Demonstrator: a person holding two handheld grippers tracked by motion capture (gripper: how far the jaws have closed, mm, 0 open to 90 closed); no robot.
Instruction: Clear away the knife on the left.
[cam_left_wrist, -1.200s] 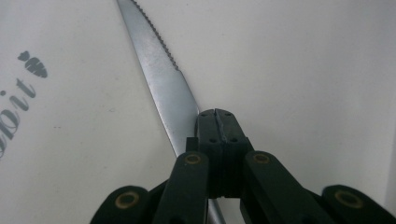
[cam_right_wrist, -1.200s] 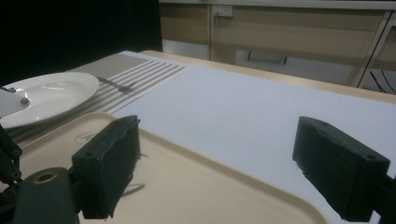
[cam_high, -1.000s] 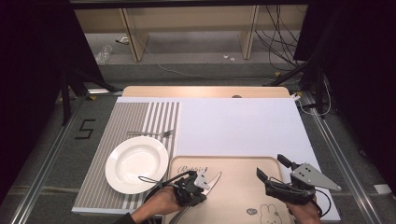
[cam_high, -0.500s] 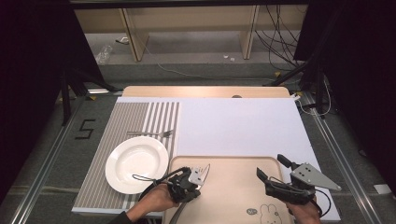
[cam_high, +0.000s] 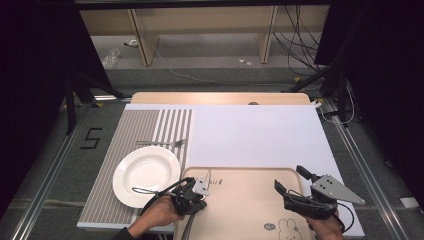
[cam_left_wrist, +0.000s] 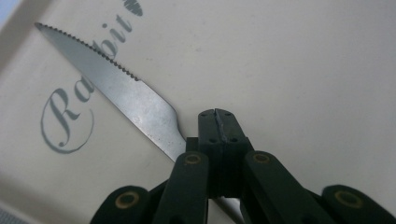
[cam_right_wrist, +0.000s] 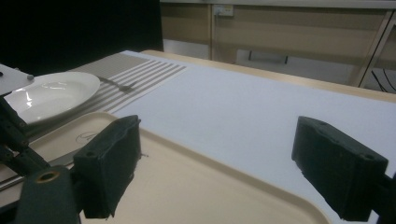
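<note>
We see a table knife (cam_left_wrist: 126, 100) with a serrated blade, and it sits low over the beige tray (cam_high: 240, 205), at the tray's left end. Its blade points away from us across the printed lettering on the tray floor, and its handle end passes beside and beneath the left claw (cam_left_wrist: 218, 122). In the left gripper view the jaws of that claw are pressed flat together with no gap; whether the handle is caught lower down between them we cannot tell, since the black links cover it. In the high view the left claw (cam_high: 192, 192) hovers at the tray's left rim, with its cable looping over the white plate (cam_high: 145, 175).

That plate lies just left of the tray on a grey striped placemat (cam_high: 130, 150). A fork (cam_high: 161, 143) lies on the mat just beyond the plate, apart from it. A white sheet (cam_high: 250, 135) covers the rest of the wooden surface (cam_high: 215, 98) behind the tray.

The right claw (cam_high: 291, 181) is held at the tray's right end, well apart from the knife, and its jaws stand wide with nothing between them; the right gripper view looks between them across the tray toward the plate (cam_right_wrist: 49, 95) and fork (cam_right_wrist: 116, 85).

Between the knife and the plate stands only the tray's raised rim. A rabbit drawing marks the tray's near edge.
</note>
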